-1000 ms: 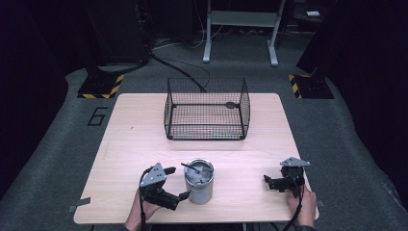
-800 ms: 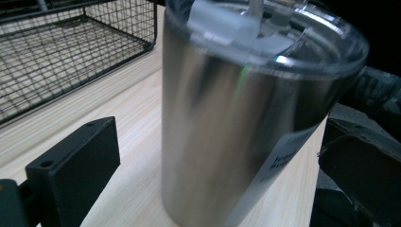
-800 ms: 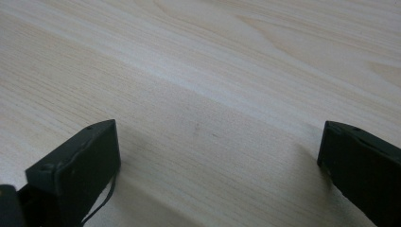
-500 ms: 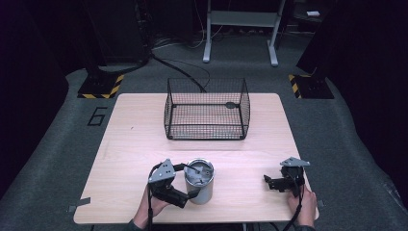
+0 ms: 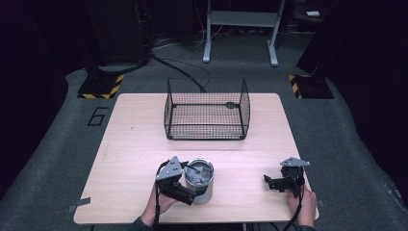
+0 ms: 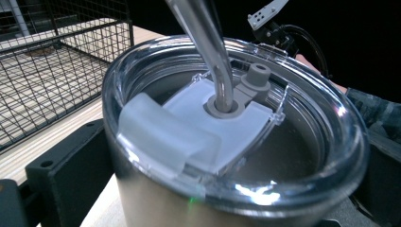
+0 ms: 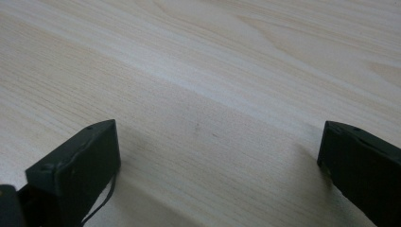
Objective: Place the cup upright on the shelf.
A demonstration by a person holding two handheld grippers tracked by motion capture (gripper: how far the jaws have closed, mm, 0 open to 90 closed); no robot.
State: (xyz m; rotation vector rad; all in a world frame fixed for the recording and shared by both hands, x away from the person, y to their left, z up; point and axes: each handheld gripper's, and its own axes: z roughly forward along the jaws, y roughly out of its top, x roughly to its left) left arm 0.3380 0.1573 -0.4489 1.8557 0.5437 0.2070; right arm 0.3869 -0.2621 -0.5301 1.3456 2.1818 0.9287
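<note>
Item 1: left gripper (image 5: 192,190), black, two-jaw, grey three-cornered plate on top. Jaws stand either side of the tumbler wall, one at each flank in the left gripper view; whether they press the wall or merely flank it, I cannot tell. Low hold on the body, judged to keep the lid and straw free

Item 2: stainless steel tumbler with clear plastic lid (image 6: 236,142), upright at 6 o'clock on the surface, near the front edge. Bent metal straw (image 6: 208,42) passes through the lid's grey grommet; white slider beneath

Item 3: right gripper (image 5: 276,183), black, jaws wide apart with nothing between them, bare wood visible in the right gripper view. Rests at 4 o'clock, well apart from the tumbler, judged idle

Item 4: black wire mesh basket (image 5: 207,108), open-topped, at 12 o'clock, well apart from the tumbler; a likely destination, being unobstructed from above

Item 5: light wooden surface (image 5: 134,144), bearing all of the above
</note>
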